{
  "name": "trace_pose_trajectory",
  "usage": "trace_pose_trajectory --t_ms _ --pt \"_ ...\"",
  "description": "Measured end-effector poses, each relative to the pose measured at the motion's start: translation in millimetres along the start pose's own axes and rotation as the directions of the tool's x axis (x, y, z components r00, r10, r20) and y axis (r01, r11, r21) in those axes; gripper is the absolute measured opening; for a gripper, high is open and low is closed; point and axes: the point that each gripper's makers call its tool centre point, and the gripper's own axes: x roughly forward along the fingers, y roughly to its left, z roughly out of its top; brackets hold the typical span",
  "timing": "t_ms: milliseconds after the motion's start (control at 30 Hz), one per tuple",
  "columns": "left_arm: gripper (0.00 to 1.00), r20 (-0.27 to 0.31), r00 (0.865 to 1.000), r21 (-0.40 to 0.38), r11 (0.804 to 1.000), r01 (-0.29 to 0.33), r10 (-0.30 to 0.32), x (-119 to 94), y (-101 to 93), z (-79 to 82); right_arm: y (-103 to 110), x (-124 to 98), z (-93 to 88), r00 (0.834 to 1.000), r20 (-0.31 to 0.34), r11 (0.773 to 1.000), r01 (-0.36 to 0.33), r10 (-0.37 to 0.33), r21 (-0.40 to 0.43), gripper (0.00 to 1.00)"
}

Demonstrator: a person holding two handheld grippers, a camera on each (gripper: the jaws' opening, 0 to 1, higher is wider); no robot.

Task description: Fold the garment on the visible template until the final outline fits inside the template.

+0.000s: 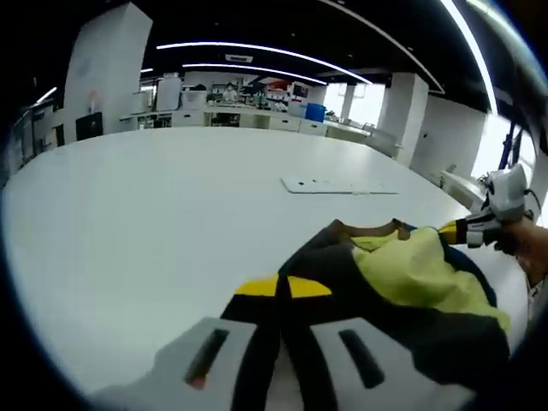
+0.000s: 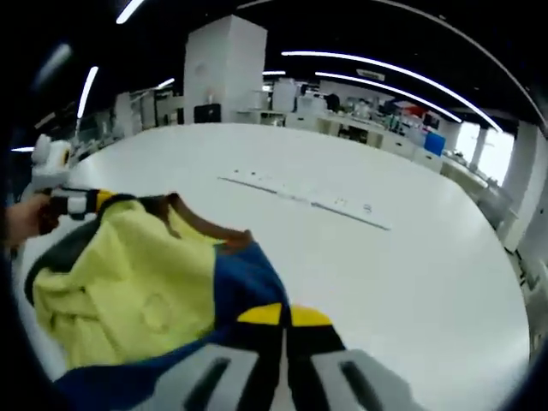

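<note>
One wide white round-edged table carries everything here, and lying flat on it well beyond the cloth is one thin white rectangular template sheet, seen in the right gripper view as a long pale strip. On the table, lifted at two sides, sits the single garment, a soft yellow, navy and dark grey fabric top with a brown collar; it is not on the template, it bunches nearer the grippers. Now the left gripper has its pale jaws closed together with dark cloth pinched between them, yellow tips meeting at the fold. Over in the right gripper view the right gripper is likewise clamped on the navy edge, jaws drawn tight. Each one turns up in the other's view too, gripped by a person's hand at the far side of the cloth. As a judgement, this fabric is light and limp, it will sag and crease between the two hold points, and it looks slightly slick, so grips belong on hems, shoulder seams or the collar edge rather than loose middle cloth. Count: one table, one template, one garment, two grippers.
</note>
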Motion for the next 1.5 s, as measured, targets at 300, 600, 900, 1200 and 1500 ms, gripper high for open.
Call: trace_pose_trajectory --t_ms 300,600,900,1200,1500 --pt "0.02 -0.011 1.000 0.021 1.000 -0.009 0.009 -2 0.1 -0.5 -1 2 1.5 1.000 0.016 0.998 -0.013 0.012 0.067 0.00" --pt "0.33 0.051 0.998 0.006 1.000 0.026 -0.026 -22 -10.5 14.1 7 -13 11.4 0.998 0.055 0.995 -0.028 0.023 0.100 0.30" --pt "0.55 0.070 0.994 0.054 0.995 0.086 -0.089 -50 -26.7 21.9 35 -51 17.5 0.989 0.113 0.984 -0.108 0.093 0.140 0.51" --pt "0.67 0.043 0.985 0.102 0.981 0.163 -0.168 -83 -37.4 8.8 71 -86 13.5 0.970 0.133 0.975 -0.212 0.202 0.068 0.63" --pt "0.71 0.017 0.979 0.125 0.971 0.202 -0.205 -113 -46.8 -11.0 118 -123 -13.8 0.922 0.117 0.929 -0.370 0.368 -0.005 0.71"
